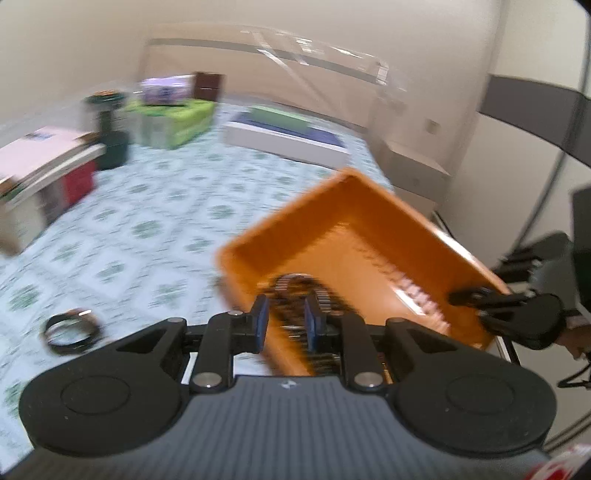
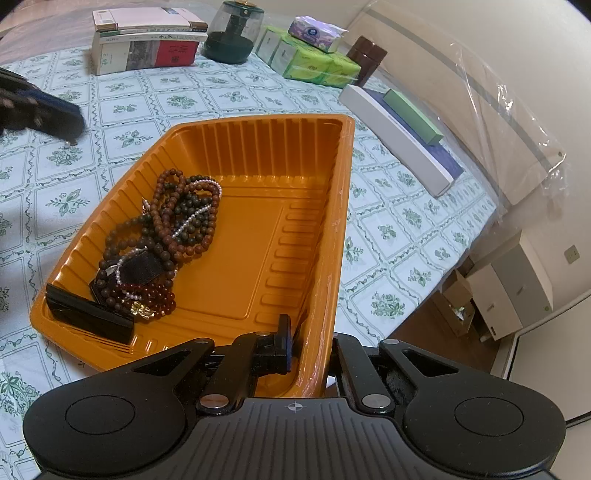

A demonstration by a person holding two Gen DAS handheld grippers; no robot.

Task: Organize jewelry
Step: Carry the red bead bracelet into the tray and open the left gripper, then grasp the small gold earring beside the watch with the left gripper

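Writing on two stacked books (image 2: pixel 147 40) unreadable; right tool (image 2: pixel 308 345) clamps orange tray (image 2: pixel 258 155) rim, left tool (image 1: pixel 284 323) pinches one metal bracelet (image 1: pixel 299 286).

Left wrist view smeared by motion blur — right wrist view sharp, evenly lit, fisheye-bent edges.

No legible text in either view: printing on the stacked books (image 2: pixel 147 44), upper left of the right wrist frame, and on the tissue pack (image 2: pixel 316 33) is too small to read
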